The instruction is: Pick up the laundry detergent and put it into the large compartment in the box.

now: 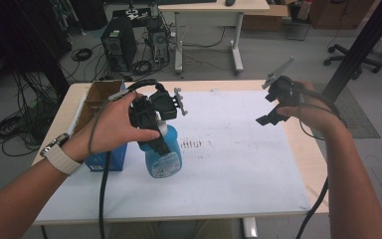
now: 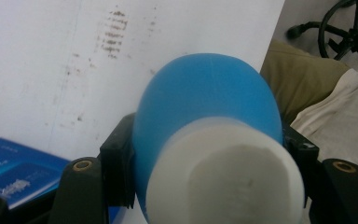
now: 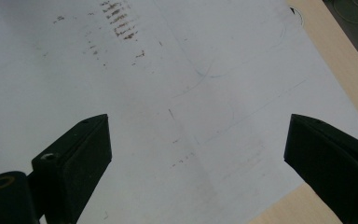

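Gripping the blue bottle [image 1: 162,158] just below its white cap, the left claw [image 1: 155,133] holds it upright at the bench's [image 1: 238,164] nine o'clock side; the right claw [image 1: 273,107] waits at three o'clock, jaws apart, ready to help.

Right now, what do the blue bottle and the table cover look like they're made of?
Bottle: likely plastic, a see-through blue body with a matte white neck; its even colour and soft sheen suggest that. Table cover: probably a thin white sheet, paper or plastic; it lies flat, matte, scuffed with brown marks, on a light wood-look table.
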`<state>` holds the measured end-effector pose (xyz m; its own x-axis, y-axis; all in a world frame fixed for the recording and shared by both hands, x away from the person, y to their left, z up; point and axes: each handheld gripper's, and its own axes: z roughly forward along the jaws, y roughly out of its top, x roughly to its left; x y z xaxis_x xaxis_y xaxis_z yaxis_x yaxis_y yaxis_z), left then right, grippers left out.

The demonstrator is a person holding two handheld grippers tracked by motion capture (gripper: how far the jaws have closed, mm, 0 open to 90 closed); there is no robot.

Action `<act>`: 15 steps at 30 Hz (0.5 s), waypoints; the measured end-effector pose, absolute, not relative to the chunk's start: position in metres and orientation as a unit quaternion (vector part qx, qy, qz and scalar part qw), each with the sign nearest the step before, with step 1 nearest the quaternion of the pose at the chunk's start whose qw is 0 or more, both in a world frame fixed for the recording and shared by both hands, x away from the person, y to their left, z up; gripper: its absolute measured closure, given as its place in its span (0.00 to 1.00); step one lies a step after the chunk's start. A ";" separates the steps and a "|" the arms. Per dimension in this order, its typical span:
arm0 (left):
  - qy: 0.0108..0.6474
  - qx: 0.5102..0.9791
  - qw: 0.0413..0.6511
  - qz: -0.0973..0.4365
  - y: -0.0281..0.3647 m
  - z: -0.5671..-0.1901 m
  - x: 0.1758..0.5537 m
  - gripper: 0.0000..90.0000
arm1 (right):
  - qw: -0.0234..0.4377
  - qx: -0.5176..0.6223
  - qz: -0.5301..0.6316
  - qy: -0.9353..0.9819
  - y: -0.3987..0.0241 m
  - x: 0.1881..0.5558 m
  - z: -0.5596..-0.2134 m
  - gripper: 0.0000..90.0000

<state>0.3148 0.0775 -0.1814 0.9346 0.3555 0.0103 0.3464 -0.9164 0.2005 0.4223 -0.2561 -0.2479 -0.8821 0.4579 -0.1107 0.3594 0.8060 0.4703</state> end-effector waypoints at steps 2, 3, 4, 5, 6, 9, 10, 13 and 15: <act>0.187 0.977 0.096 0.024 0.078 -0.178 0.315 0.42 | 0.111 0.215 0.225 0.944 -0.256 0.422 -0.248 0.08; 0.194 0.976 0.095 0.023 0.079 -0.176 0.316 0.42 | 0.111 0.215 0.224 0.944 -0.256 0.422 -0.248 0.08; 0.198 0.976 0.092 0.023 0.079 -0.174 0.316 0.42 | 0.111 0.215 0.224 0.944 -0.256 0.422 -0.248 0.08; 0.205 0.974 0.095 0.023 0.080 -0.172 0.316 0.42 | 0.111 0.215 0.224 0.944 -0.256 0.422 -0.248 0.08; 0.210 0.973 0.090 0.023 0.081 -0.170 0.317 0.42 | 0.111 0.215 0.225 0.944 -0.256 0.422 -0.248 0.08; 0.232 0.968 0.090 0.021 0.084 -0.163 0.320 0.42 | 0.111 0.214 0.225 0.944 -0.255 0.423 -0.248 0.08; 0.240 0.966 0.094 0.023 0.085 -0.160 0.320 0.42 | 0.110 0.214 0.226 0.944 -0.255 0.423 -0.248 0.08; 0.261 0.960 0.098 0.029 0.088 -0.153 0.322 0.42 | 0.110 0.212 0.225 0.945 -0.254 0.423 -0.249 0.08; 0.271 0.957 0.096 0.033 0.091 -0.149 0.322 0.42 | 0.109 0.212 0.225 0.945 -0.254 0.423 -0.249 0.08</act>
